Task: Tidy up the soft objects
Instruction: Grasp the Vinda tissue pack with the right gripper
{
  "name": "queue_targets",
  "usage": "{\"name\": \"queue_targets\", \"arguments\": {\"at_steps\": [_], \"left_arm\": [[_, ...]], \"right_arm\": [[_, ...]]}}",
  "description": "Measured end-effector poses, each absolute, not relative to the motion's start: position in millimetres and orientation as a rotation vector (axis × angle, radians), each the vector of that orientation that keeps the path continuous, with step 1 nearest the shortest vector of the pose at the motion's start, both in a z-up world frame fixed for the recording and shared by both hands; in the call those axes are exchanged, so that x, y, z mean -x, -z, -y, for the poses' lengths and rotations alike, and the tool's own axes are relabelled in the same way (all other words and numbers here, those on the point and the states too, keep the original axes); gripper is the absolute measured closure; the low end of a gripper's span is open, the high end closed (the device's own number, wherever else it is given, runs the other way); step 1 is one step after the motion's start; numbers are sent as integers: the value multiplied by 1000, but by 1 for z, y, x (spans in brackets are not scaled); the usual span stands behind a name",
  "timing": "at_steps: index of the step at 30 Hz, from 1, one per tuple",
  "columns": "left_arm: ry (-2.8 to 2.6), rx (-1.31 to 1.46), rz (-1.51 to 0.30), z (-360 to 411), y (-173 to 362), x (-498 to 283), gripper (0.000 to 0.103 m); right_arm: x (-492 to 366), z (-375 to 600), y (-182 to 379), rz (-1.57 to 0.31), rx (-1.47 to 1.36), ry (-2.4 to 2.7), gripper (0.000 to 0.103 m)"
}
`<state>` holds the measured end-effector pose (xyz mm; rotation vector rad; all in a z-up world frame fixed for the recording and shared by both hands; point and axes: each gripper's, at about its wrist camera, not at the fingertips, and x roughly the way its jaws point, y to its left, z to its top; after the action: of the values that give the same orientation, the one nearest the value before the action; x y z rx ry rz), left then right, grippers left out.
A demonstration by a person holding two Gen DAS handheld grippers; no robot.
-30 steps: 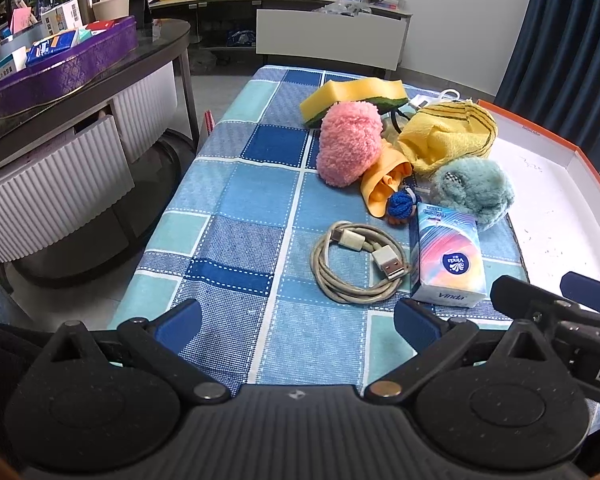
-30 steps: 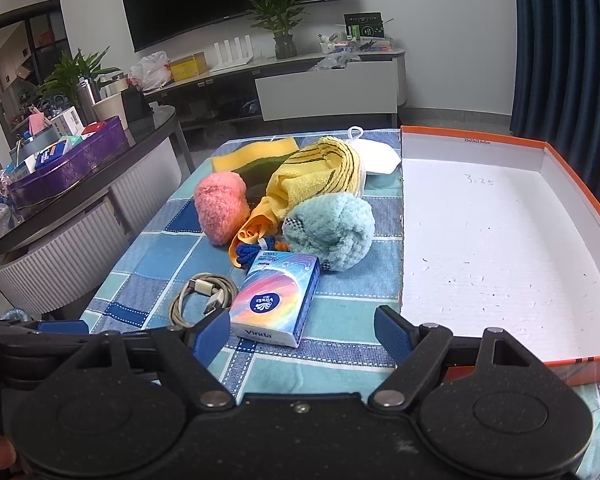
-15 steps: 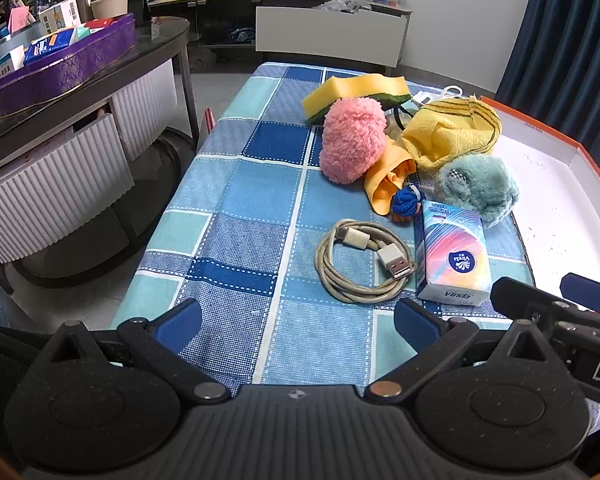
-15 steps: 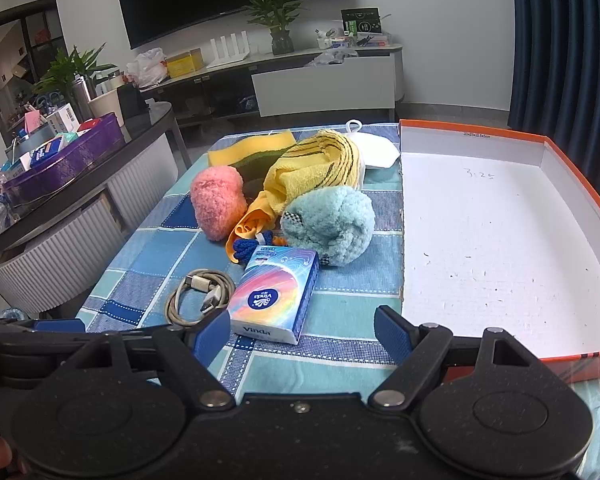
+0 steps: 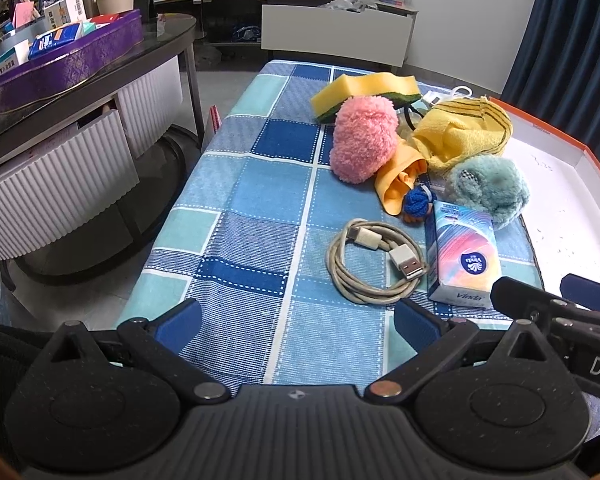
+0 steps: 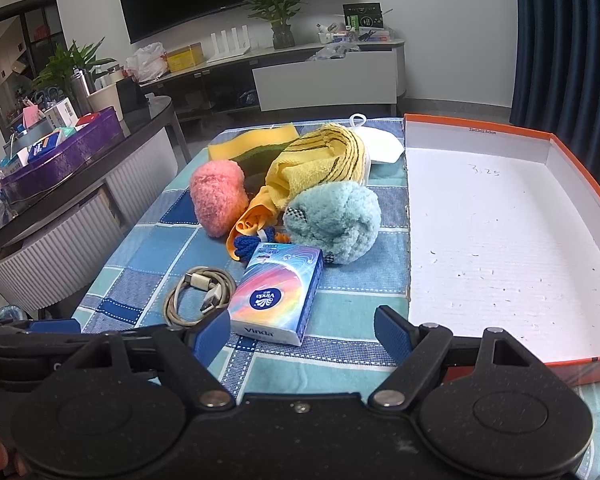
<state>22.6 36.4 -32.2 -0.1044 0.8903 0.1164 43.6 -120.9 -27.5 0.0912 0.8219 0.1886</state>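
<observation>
Jaws of left gripper (image 5: 298, 326) and right gripper (image 6: 302, 330) gape wide, holding nothing.

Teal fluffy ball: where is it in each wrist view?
Left wrist: teal fluffy ball right of centre, beside the box edge.
Right wrist: teal fluffy ball at centre, left of the orange-rimmed box.
Shared landmark: Vinda tissue pack, just nearer the camera than the ball.

Both wrist views look forward low over the table's near end, sharing the tissue pack (image 5: 462, 254) (image 6: 276, 294).
</observation>
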Motion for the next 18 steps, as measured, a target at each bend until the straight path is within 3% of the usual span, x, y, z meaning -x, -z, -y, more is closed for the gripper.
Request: {"name": "queue_targets", "arguments": {"at_steps": [18], "left_arm": [[-170, 142, -885, -59, 34, -25, 0]], "right_arm": [[-96, 98, 53, -892, -105, -170, 10]]}}
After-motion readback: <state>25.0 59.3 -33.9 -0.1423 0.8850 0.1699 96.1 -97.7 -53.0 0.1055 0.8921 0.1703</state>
